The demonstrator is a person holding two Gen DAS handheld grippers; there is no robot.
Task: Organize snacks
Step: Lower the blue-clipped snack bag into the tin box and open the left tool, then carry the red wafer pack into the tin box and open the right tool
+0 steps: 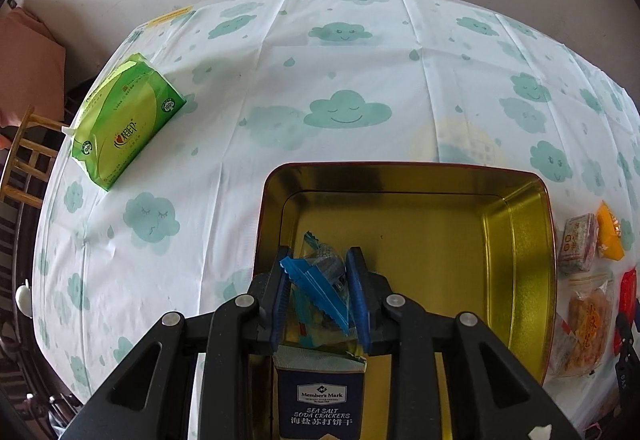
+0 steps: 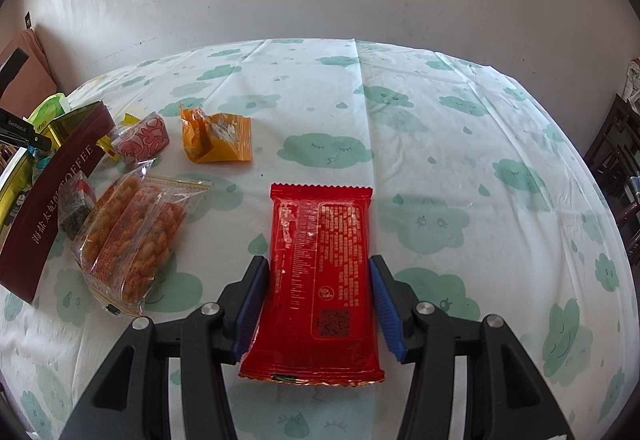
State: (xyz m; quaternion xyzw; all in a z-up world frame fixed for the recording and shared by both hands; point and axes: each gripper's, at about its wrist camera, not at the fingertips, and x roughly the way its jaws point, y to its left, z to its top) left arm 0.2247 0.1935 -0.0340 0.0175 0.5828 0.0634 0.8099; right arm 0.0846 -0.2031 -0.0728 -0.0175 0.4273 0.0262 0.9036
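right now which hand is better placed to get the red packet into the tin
Right. The right gripper straddles the red packet, jaws beside its edges. The left gripper is occupied with a blue snack packet over the tin.

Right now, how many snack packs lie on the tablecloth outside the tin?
5 in view: red pack between the right jaws, orange pack, pink pack, clear pack of fried snacks, small dark pack beside the tin. Others may be hidden.
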